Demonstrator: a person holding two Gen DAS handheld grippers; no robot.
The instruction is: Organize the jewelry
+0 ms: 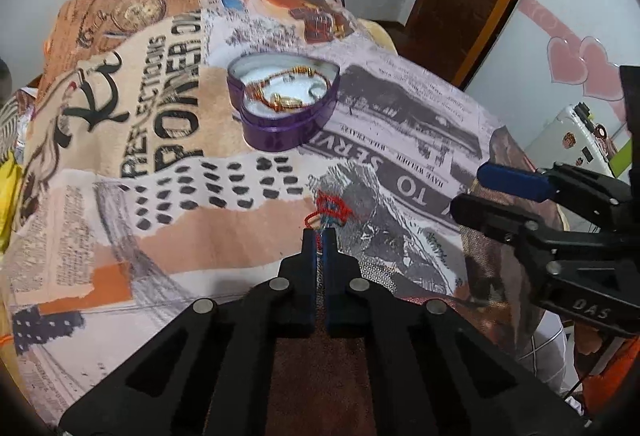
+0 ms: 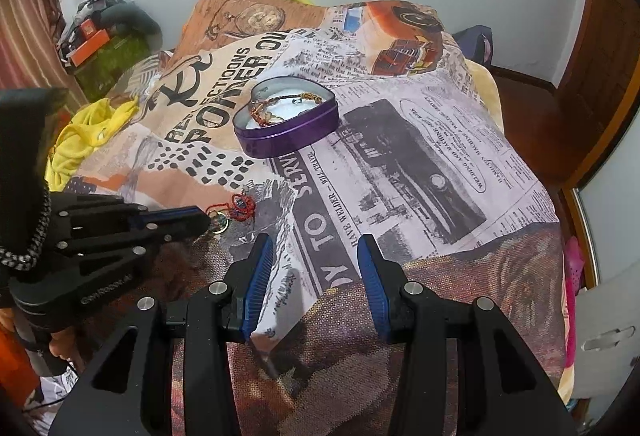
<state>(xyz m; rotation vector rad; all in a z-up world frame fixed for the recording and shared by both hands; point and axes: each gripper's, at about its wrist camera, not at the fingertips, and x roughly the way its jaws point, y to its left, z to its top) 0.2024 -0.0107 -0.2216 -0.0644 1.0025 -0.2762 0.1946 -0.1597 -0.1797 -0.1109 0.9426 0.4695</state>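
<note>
Left gripper [image 1: 319, 236] angled steeply down at the printed blanket [image 1: 400, 108], fingers brought together on the near end of a red thread bracelet [image 1: 330, 212]; the rest of the bracelet lies on the blanket just ahead of the tips. Right gripper [image 2: 316, 248] also pitched down, jaws partly apart with only cloth between them, just right of the left one. Purple heart-shaped tin [image 2: 286, 118], lid off, sits further back holding other jewelry.
</note>
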